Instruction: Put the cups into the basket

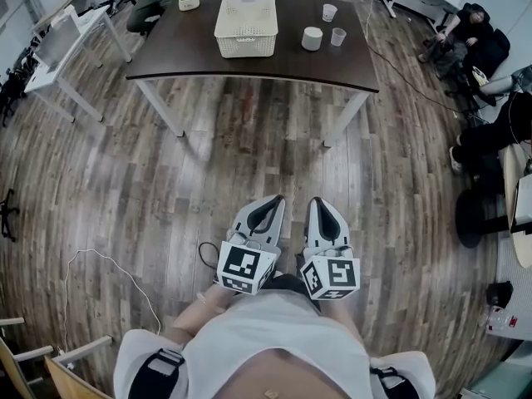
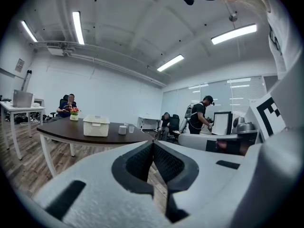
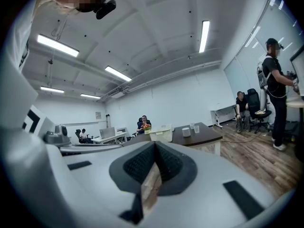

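1. Cups (image 1: 337,36): three on dark table (image 1: 183,52), just right of basket (image 1: 246,44); none inside yet.
2. Left gripper (image 1: 268,201) & right gripper (image 1: 319,204): both closed on nothing, ribbed pads tip-to-tip. Held low by the body, well apart from table; prob. approach not begun.
3. White cup (image 1: 312,38): opaque, squat cylinder. Clear cups (image 1: 330,12): thin, tapered, prob. plastic.
4. Basket: white lattice walls, rectangular, open top, so easy drop-in.
5. Floor (image 1: 249,156): wood-look planks.
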Demonstrator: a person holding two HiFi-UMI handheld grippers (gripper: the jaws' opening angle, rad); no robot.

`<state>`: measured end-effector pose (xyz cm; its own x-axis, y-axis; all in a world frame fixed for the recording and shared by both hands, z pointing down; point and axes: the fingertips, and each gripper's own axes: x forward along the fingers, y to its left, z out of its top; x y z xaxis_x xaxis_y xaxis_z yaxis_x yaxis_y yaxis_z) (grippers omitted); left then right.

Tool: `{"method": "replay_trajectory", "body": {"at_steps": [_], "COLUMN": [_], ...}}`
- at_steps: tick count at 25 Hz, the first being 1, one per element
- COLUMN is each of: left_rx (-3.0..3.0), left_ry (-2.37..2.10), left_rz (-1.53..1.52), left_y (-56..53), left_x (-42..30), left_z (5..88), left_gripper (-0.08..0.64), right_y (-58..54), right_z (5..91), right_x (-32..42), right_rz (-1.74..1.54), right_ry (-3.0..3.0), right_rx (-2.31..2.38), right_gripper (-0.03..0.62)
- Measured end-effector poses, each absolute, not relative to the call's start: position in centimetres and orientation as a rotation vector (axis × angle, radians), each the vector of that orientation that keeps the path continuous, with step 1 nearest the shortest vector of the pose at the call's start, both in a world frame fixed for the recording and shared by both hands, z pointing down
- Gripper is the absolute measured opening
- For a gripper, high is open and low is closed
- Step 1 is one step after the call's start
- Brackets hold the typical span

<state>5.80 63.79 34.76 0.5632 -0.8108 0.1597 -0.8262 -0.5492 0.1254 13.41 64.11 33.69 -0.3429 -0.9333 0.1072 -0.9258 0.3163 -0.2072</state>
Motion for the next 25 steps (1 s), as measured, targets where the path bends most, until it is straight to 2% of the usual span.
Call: {"method": "replay_trajectory", "body": {"at_steps": [25], "left_rx": [2.602], "left_ry": [-1.349], "left_rz": [0.116], "left_y": [59.5], "left_x": [2.2], "left_z": [35.9], "left_gripper": [0.011], "right_y": [59.5], "right_z": [34.0], "right_x": [10.1], "right_rz": [-0.35], "right_ry": [2.518], "right_rx": [-1.801], "right_gripper": [0.012]}}
